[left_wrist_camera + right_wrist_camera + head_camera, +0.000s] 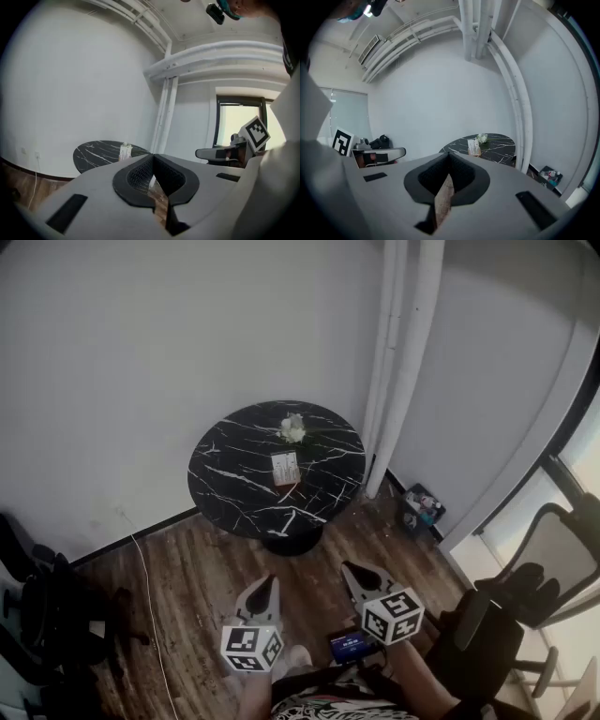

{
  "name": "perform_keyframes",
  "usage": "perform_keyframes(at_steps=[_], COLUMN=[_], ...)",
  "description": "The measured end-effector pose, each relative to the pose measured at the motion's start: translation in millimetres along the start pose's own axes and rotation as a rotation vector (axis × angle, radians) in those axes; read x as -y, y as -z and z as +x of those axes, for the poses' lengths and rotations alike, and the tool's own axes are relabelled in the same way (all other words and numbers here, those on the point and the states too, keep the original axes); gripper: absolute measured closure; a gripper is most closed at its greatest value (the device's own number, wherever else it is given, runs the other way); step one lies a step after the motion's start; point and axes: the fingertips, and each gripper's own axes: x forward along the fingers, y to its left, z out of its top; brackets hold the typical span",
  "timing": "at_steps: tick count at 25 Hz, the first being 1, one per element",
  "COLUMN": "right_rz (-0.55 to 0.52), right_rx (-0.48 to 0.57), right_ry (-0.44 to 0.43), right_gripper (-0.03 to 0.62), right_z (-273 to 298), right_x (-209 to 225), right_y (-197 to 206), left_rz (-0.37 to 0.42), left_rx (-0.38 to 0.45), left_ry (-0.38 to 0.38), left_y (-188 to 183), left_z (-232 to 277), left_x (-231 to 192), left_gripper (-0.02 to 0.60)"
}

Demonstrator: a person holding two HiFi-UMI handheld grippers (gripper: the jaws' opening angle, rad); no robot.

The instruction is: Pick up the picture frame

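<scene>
Left gripper point(269, 583) and right gripper point(350, 569) shut, empty — best to approach the table point(208, 486), then open jaws for the picture frame point(285, 468).

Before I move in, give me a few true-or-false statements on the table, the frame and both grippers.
1. The picture frame stands on the round black table. True.
2. The left gripper is shut on the frame. False: its jaws are together with nothing between them, well short of the table.
3. White flowers sit on the table beyond the frame, toward the wall. True.
4. The right gripper has its jaws wide apart. False: they are together and empty.
5. The table stands on carpet. False: it stands on a wooden floor.
</scene>
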Motion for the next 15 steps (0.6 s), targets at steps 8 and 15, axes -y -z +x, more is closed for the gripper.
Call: perform_keyframes(at_steps=[8, 15], right_rz=[0.000, 0.210], right_rx=[0.005, 0.059], right_ry=[-0.076, -0.247], right_gripper=[0.577, 0.576], right_z=[-12.5, -30.9], right_x=[2.2, 1.7], right_y=[-0.9, -2.4], left_rz=[-0.022, -0.062], left_rx=[-0.016, -0.040], left_ry=[-0.040, -0.002], left_y=[8.6, 13.6], left_z=[0.8, 13.1], left_x=[3.8, 28.0], left_gripper=[0.569, 0.569])
